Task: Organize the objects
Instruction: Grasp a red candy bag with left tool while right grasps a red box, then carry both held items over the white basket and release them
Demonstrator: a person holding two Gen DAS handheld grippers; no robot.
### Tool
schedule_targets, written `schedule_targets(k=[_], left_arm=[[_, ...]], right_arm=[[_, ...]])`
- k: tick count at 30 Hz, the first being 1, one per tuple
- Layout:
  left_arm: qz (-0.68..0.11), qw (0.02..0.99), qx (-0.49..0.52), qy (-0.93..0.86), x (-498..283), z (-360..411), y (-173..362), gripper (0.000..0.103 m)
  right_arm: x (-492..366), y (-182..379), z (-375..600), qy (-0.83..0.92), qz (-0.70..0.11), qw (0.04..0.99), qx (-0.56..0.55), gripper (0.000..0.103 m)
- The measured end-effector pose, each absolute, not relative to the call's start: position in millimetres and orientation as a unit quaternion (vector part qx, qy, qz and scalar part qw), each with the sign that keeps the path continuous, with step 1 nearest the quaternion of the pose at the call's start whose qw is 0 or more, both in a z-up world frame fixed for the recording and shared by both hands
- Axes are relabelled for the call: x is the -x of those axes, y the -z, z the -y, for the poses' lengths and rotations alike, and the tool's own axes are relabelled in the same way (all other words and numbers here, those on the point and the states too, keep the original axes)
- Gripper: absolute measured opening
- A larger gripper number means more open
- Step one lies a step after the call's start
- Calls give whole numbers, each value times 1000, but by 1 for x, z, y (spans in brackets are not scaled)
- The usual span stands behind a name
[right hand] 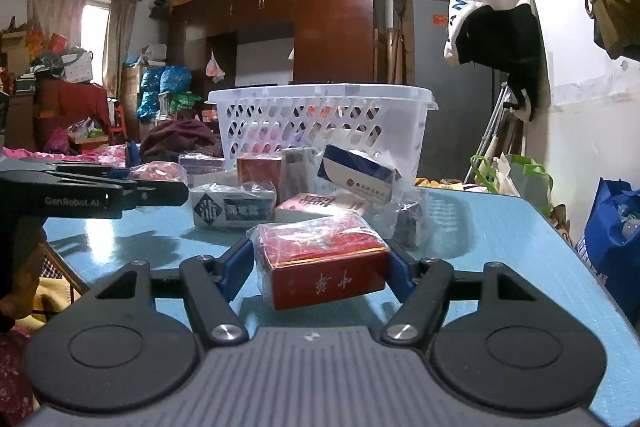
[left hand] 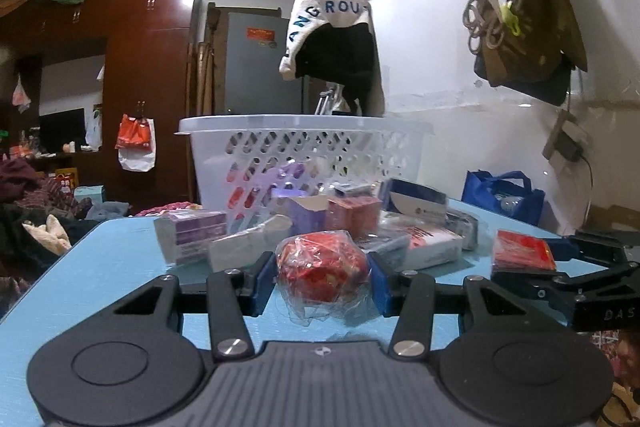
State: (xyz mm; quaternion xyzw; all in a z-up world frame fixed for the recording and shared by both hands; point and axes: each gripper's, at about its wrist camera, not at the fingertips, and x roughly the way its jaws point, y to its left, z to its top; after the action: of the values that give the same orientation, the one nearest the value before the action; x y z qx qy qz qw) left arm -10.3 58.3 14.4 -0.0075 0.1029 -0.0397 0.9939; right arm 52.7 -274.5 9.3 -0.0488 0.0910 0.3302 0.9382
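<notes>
Both grippers loaded, low over the near edge of the blue worktop (right hand: pixel 500 227); left gripper (left hand: pixel 322 277) with blue fingers (left hand: pixel 379 285) clamped on a round red lump in crinkled clear wrap (left hand: pixel 322 265), pressed in at both flanks, loose film trailing beneath; right gripper (right hand: pixel 320 263) with fingers (right hand: pixel 236 267) clamped on the ends of a red box in plastic wrap (right hand: pixel 324 263), long axis crosswise between the pads, printed face toward the camera, apparently lifted a little clear of the surface, though hard to be sure.

Straight ahead of both, past a heap of cartons (right hand: pixel 280 187), stands the white perforated basket (right hand: pixel 320 123), upright, open top, some coloured items already dimly visible through its holes; likely destination, judging by the task. Rim well above the present level of either set of fingers, heap lying between; so the coming move looks like up first, then forward over the rim, then release.

In the right wrist view the basket sits nearly dead ahead, slightly nearer-looking than in the left wrist view, yet cannot tell with confidence which hand is closer. Grippers side by side, left one seen edge-on at the right wrist view's left margin, both level and pointing at the basket; risk of snagging the trailing film on the heap.
</notes>
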Motion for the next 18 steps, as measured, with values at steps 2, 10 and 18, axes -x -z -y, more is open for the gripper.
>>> schedule_targets(k=[2, 10, 18], left_arm=[[-100, 994, 11, 38, 12, -61, -15, 52], [-84, 996, 19, 36, 19, -68, -26, 52], [-60, 995, 49, 58, -34, -76, -116, 52]], right_arm=[[-52, -10, 277, -330, -86, 939, 42, 71], [-47, -24, 282, -337, -62, 939, 28, 71], [-85, -108, 265, -353, -21, 935, 8, 71]])
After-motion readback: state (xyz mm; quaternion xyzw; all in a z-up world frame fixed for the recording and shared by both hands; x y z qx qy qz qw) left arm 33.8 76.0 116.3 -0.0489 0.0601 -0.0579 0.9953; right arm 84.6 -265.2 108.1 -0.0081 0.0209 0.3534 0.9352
